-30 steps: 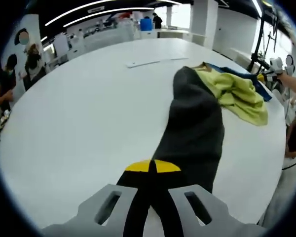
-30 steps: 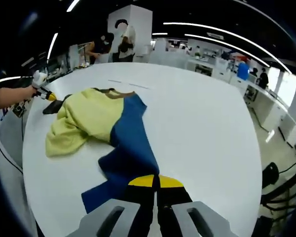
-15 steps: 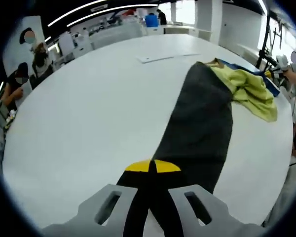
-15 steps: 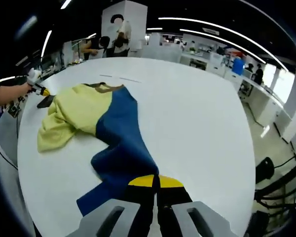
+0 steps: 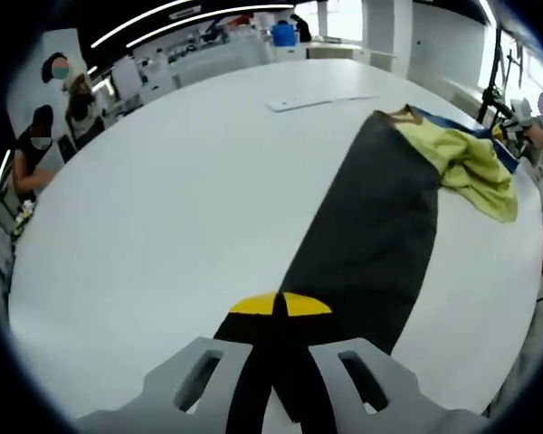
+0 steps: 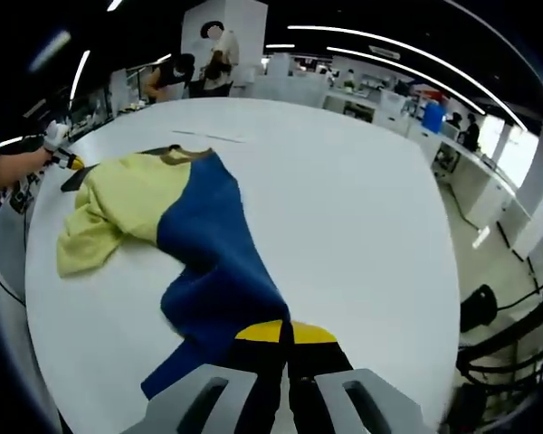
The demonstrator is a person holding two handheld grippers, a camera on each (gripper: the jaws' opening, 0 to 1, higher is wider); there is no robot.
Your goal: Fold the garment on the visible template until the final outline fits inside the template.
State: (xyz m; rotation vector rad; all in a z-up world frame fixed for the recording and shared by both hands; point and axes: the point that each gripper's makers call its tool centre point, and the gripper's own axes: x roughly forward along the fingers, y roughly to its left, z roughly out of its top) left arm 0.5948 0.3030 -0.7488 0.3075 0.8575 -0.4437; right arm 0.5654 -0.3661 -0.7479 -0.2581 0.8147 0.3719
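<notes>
A colour-block garment lies on a round white table. Its dark grey sleeve runs flat from my left gripper, which is shut on the sleeve's end. The yellow body is bunched at the far right of that view. In the right gripper view the blue sleeve runs from my right gripper, shut on its end, up to the crumpled yellow body. The other gripper shows at the far left edge with a hand on it. A thin pale strip lies on the table beyond the garment.
The table edge drops to a dark floor on the right. People stand past the table's far side. Workbenches and a blue bin fill the background. A cable and stand rise at the right.
Both sleeves have been drawn outward and now lie straighter and flatter; the grey sleeve has lost its hump. The yellow bunch sits farther away in both views.
</notes>
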